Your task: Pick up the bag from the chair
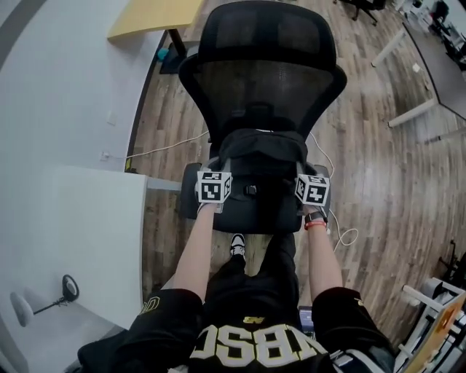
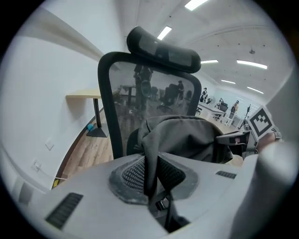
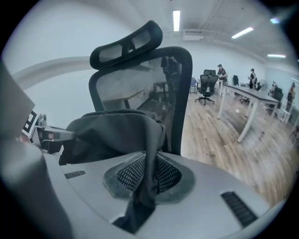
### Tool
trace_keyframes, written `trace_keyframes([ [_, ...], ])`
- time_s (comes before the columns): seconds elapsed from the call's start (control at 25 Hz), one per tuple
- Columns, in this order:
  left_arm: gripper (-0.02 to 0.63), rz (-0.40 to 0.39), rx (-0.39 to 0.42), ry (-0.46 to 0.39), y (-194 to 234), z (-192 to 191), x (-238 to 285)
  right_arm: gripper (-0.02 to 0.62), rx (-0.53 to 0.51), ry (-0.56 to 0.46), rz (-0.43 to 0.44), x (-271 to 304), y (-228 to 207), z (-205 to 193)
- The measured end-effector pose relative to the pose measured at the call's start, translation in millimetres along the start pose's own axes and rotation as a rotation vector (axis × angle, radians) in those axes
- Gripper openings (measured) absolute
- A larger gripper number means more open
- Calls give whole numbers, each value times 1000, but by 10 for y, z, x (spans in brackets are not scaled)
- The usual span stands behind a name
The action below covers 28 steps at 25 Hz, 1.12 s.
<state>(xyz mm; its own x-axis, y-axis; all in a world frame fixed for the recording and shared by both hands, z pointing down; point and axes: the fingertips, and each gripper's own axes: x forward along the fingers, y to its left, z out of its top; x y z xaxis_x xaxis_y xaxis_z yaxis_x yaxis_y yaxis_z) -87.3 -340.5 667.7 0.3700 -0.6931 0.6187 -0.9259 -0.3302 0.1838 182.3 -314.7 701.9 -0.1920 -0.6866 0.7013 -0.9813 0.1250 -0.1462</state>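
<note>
A black bag (image 1: 261, 162) rests on the seat of a black mesh office chair (image 1: 263, 80). My left gripper (image 1: 215, 188) is at the bag's left side and is shut on a dark strap (image 2: 150, 172) of the bag, which runs between its pads. My right gripper (image 1: 312, 191) is at the bag's right side and is shut on another strap (image 3: 150, 179) that hangs down between its pads. The bag's body (image 2: 187, 137) bulges in front of the chair's backrest (image 3: 140, 88) in both gripper views.
A white table (image 1: 69, 240) stands at the left with a desk lamp (image 1: 44, 300). A wooden desktop (image 1: 153, 16) is at the back left, and white-legged desks (image 1: 429, 65) at the back right. A white cable (image 1: 167, 148) lies on the wood floor.
</note>
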Motion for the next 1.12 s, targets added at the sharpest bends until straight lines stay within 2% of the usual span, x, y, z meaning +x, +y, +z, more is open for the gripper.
trace_keyframes([
  [0.32, 57, 13, 37, -139, -135, 567, -669, 60, -26, -143, -22, -732, 243, 474],
  [0.64, 57, 30, 49, -294, -221, 1053, -1226, 60, 5, -282, -62, -1266, 508, 792],
  [0.92, 57, 38, 101, -441, -466, 1550, -1771, 60, -27, -402, -63, -1862, 598, 1213],
  [1.12, 57, 40, 107, -528, -569, 1796, -2127, 61, -61, -491, -76, -2256, 698, 1512],
])
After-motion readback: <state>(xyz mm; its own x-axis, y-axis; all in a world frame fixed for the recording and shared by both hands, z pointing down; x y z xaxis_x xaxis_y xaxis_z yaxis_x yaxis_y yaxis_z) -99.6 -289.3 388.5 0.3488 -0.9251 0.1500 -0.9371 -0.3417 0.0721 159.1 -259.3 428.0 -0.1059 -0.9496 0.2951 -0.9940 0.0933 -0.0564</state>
